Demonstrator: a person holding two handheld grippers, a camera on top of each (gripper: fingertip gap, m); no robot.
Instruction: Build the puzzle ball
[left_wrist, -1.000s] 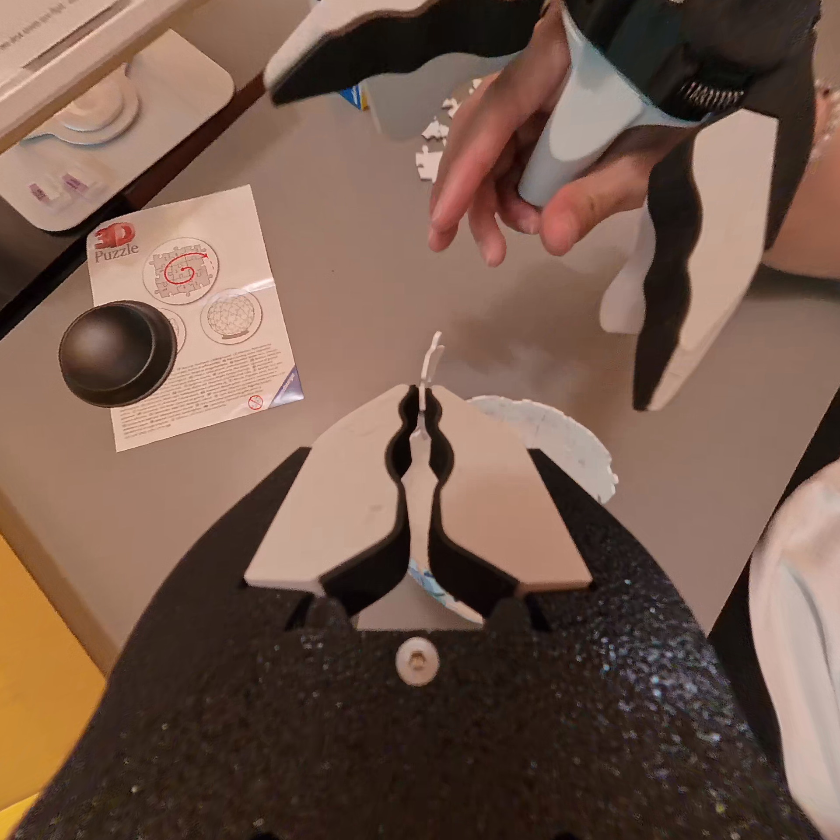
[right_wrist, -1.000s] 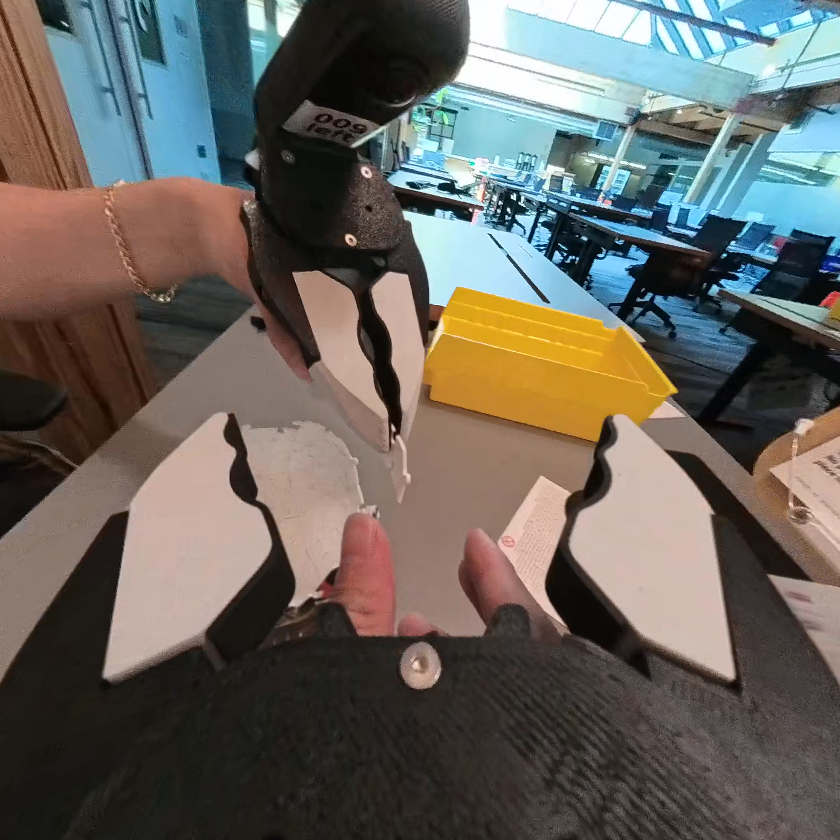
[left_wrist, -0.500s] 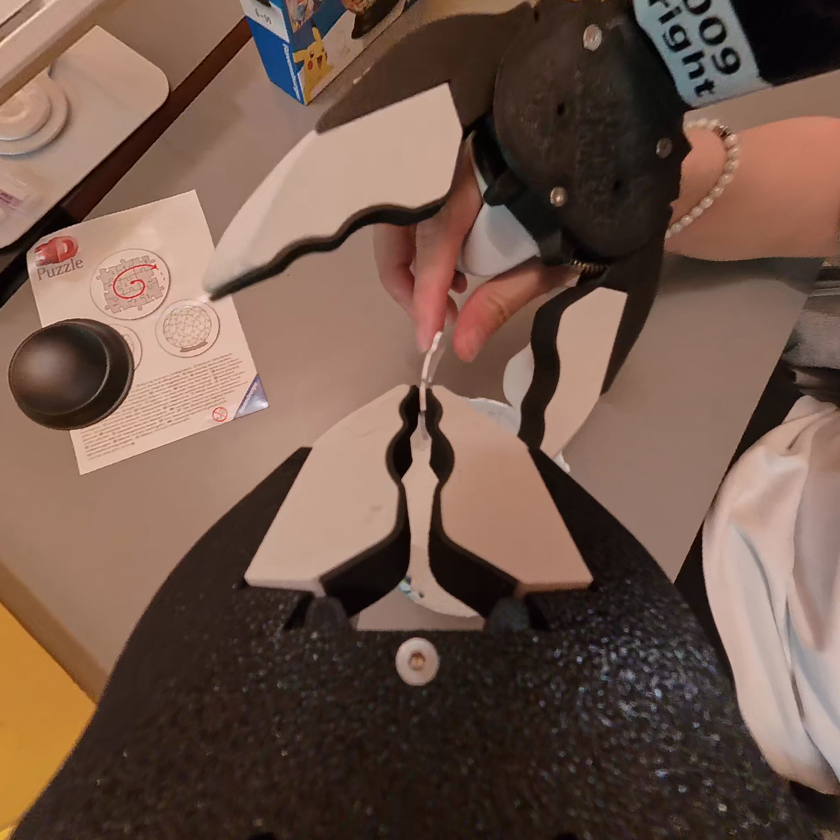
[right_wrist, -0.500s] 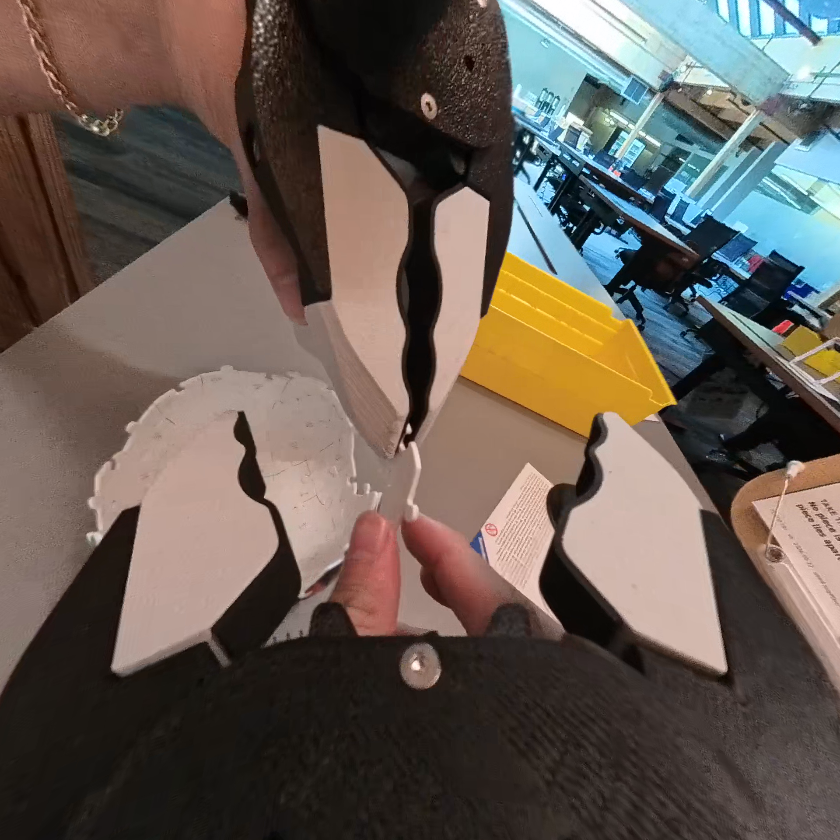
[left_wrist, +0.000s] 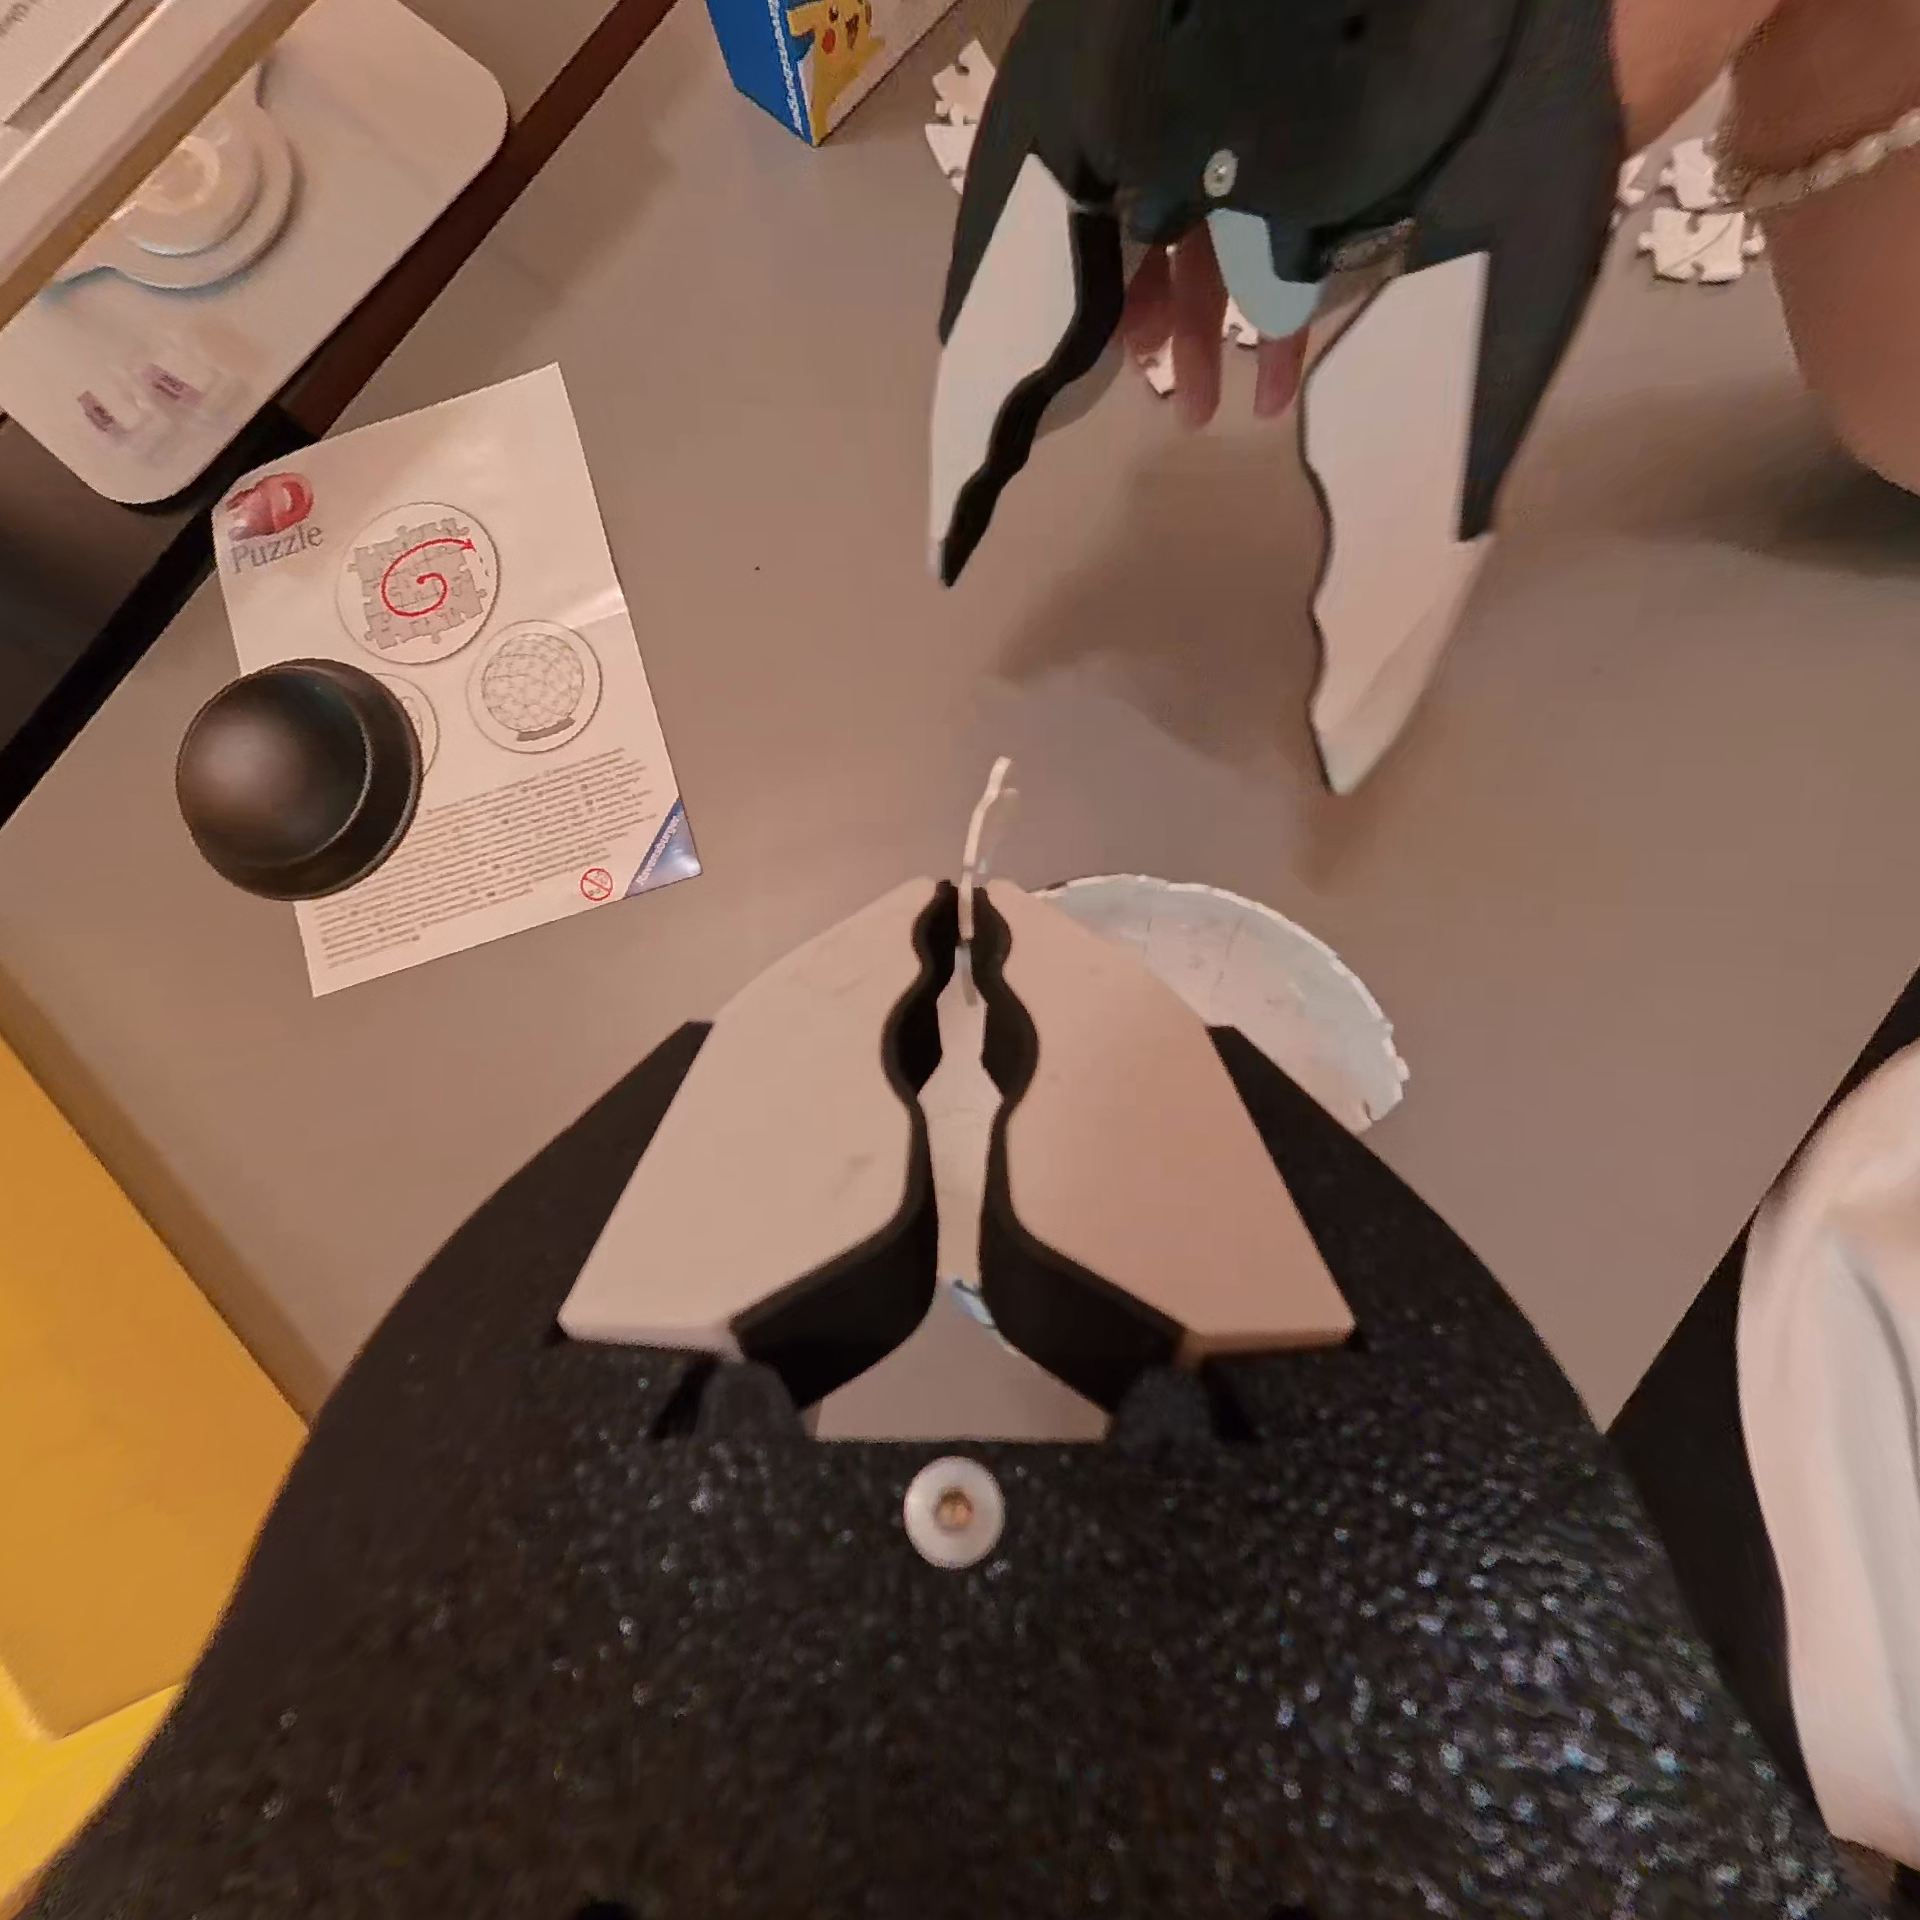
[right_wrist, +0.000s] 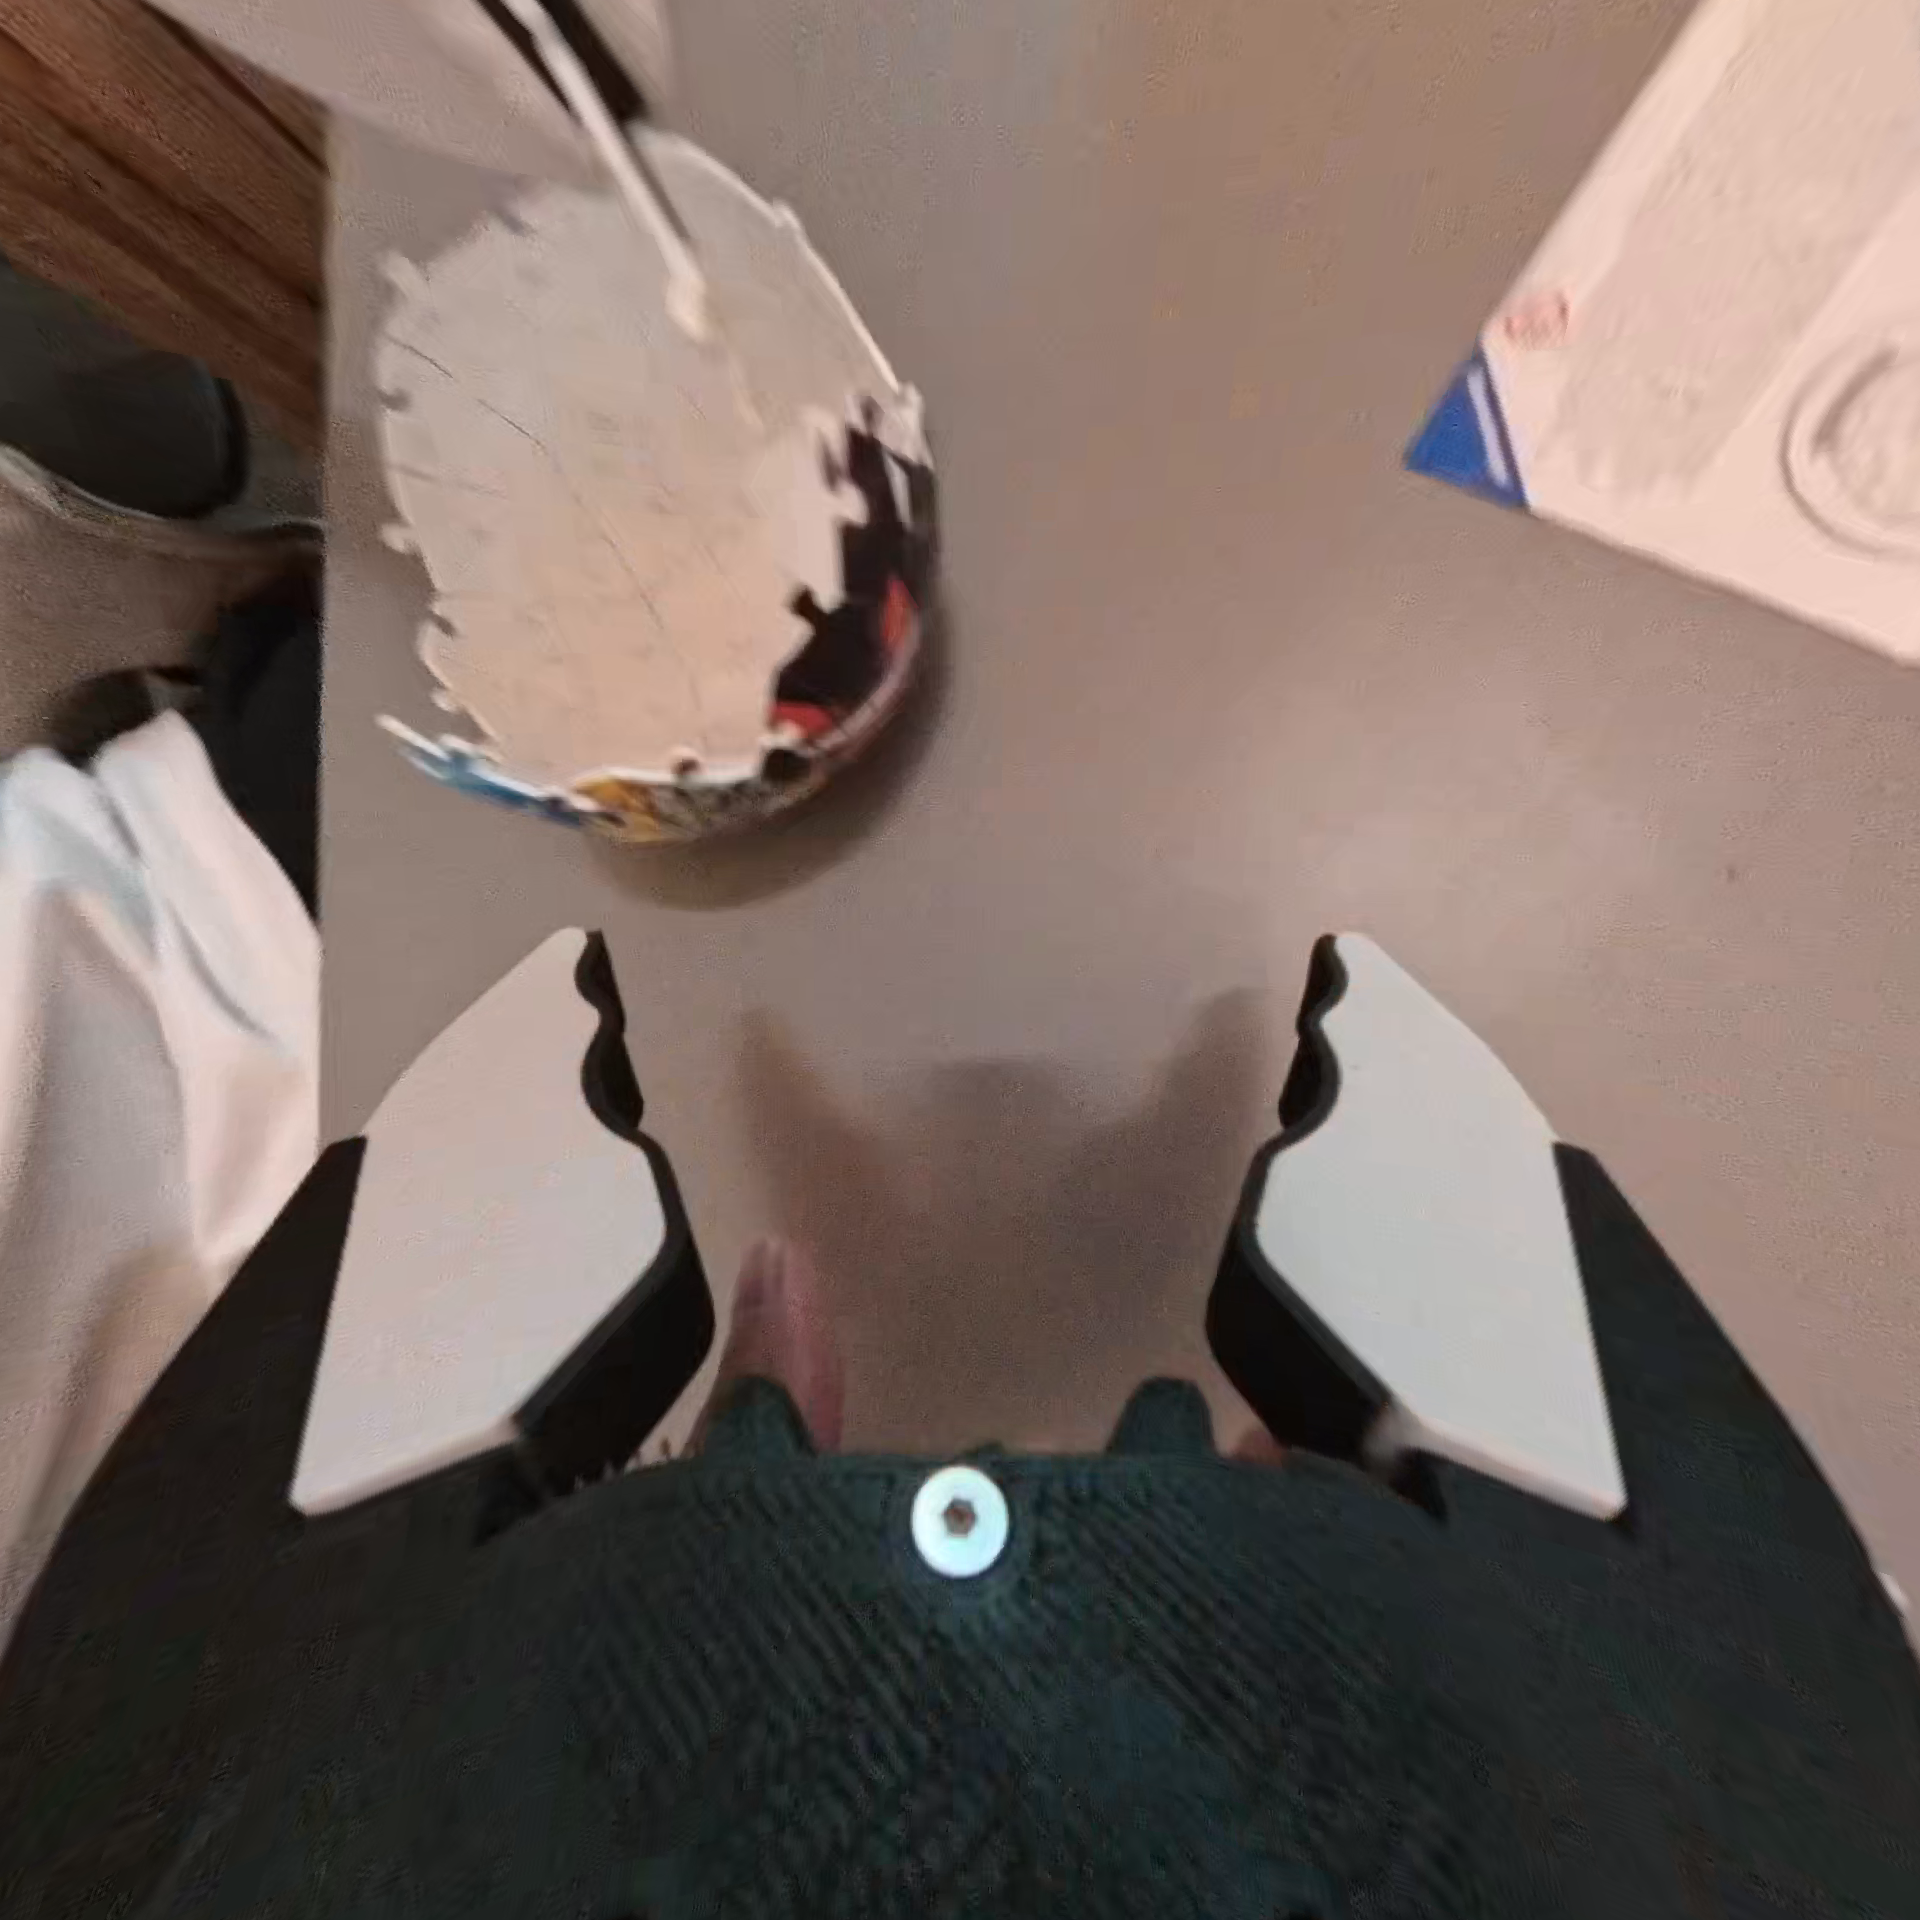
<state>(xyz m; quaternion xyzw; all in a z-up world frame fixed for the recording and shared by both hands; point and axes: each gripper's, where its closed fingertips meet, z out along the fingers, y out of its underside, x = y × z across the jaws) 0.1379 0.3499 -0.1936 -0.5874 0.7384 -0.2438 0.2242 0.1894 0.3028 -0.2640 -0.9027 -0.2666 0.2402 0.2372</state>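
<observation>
The grey table (left_wrist: 790, 312) is the biggest thing here, and everything sits on it. Near its edge rests the half-built puzzle ball (right_wrist: 623, 520), a round bowl shape with a white inside, a bumpy rim and bright colours on its outside. A paper sheet (left_wrist: 457, 675) with round drawings lies flat off to one side, and a black dome-shaped stand (left_wrist: 296, 779) sits on one corner of it. A blue box (left_wrist: 821, 62) stands at the far end of the table, with loose white pieces (left_wrist: 1694, 223) scattered near it. The right gripper (right_wrist: 956, 997) hangs over bare table beside the ball, its two jaws spread wide apart with nothing in them. The left gripper (left_wrist: 961, 899) is above the ball, and its jaws are squeezed tight on a small white puzzle piece (left_wrist: 982, 821) that sticks out past the tips, standing on its thin edge
</observation>
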